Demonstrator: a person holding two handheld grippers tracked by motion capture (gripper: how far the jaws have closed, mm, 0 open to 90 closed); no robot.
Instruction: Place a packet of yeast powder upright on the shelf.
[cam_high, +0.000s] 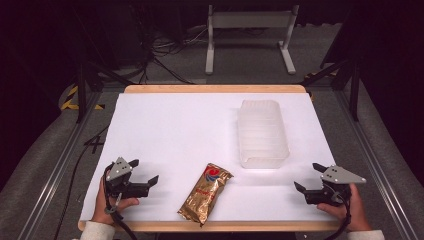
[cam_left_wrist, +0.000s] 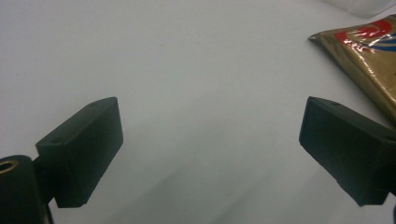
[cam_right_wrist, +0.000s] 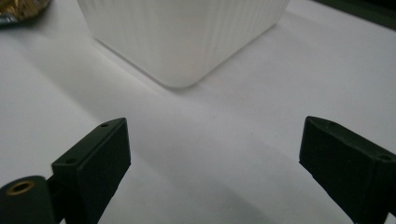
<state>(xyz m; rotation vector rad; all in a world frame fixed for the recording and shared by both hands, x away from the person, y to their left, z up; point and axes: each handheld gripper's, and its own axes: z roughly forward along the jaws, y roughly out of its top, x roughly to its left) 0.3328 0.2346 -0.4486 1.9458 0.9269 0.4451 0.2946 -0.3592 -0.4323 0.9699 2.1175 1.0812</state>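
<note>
The left tongs (cam_high: 144, 171) sit at the near left corner of the white surface (cam_high: 175, 125), held in a hand (cam_high: 107, 202) that comes in over the near edge. Their jaws stand spread wide with nothing between them, and they point toward the middle of the surface. The right tongs (cam_high: 309, 176) sit at the near right corner in the other hand (cam_high: 347, 207), jaws likewise spread and empty, pointing inward.

Between the two, close to the near edge, lies a gold foil packet (cam_high: 206, 192) with a red and blue mark at its far end. It lies flat and aslant, its near end almost at the wooden rim. In the left gripper view the packet (cam_left_wrist: 369, 60) lies off beyond the right-hand jaw, apart from it.

Farther back, right of centre, stands a translucent white plastic bin (cam_high: 262, 134), ribbed along its walls and open at the top. In the right gripper view a rounded corner of the bin (cam_right_wrist: 187, 37) rises ahead of the spread jaws, well apart from them.
</note>
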